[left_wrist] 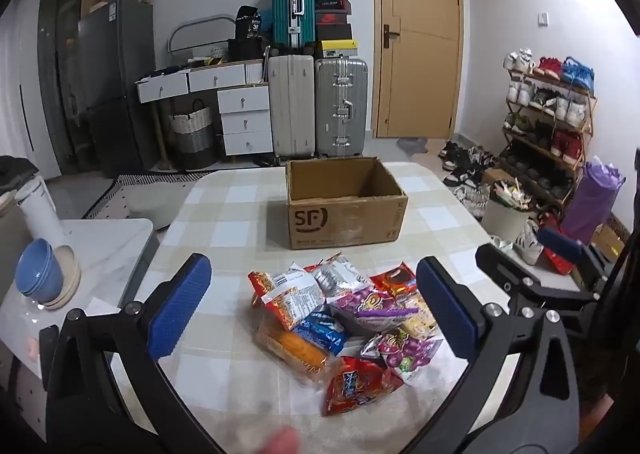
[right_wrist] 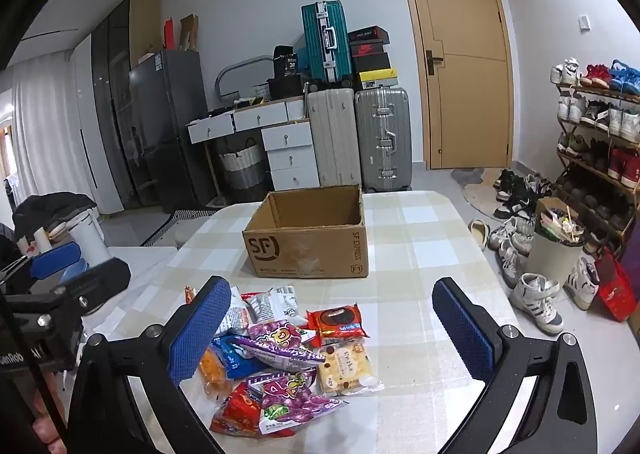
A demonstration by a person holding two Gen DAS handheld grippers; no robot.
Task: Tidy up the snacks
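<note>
Box (left_wrist: pixel 344 214): empty, nothing packed yet.
Snacks (left_wrist: pixel 344 326): all piled on the table (left_wrist: pixel 224 222).
Left tongs (left_wrist: pixel 316 310): spread, holding nothing.
Right tongs (right_wrist: pixel 332 334): spread, holding nothing.

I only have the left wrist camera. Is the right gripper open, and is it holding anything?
Observer: The right gripper is open with its fingers wide apart and holds nothing. It hovers over the snack pile.
Operator: The left gripper hides the pile's right edge from me. What lies there?
Observer: A cream biscuit packet lies flat on the table, touching the purple packets.
Operator: What is on its right side?
Observer: Only bare tablecloth, between that packet and the gripper's right finger.
</note>
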